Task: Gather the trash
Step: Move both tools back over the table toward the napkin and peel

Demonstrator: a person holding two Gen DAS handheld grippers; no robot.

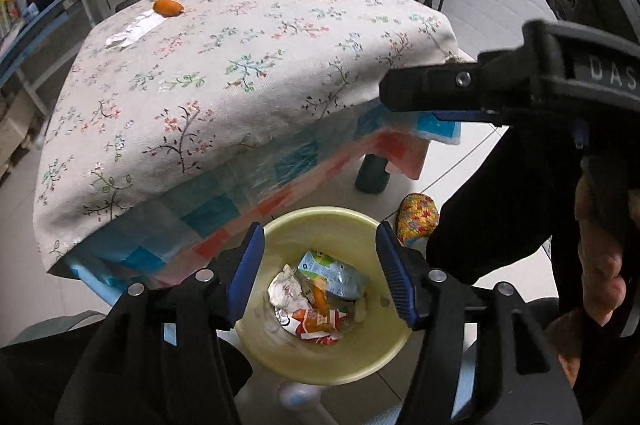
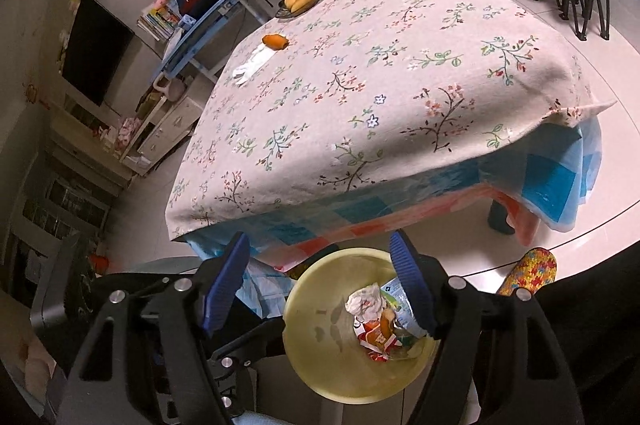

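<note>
The desk (image 2: 360, 85) is sitting under a floral cloth, with a checked blue and orange sheet hanging below its near edge, and it is taking up most of the room in front of me. At its far end a dish of yellow fruit (image 2: 301, 0) is resting, with an orange fruit (image 2: 275, 41) lying loose just beside a crumpled white wrapper (image 2: 251, 64) on the cloth. On the floor below the near edge a pale yellow bin (image 1: 276, 345) is standing, and the trash (image 1: 320, 295) is lying at its bottom: a light blue pouch, a balled white paper and red and orange scraps. The left gripper (image 1: 320, 273) is hovering straight over the bin, its jaws standing apart and gripping nothing. The right gripper (image 2: 320, 289) is hanging near the bin's rim, its jaws likewise spread wide and empty.
</note>
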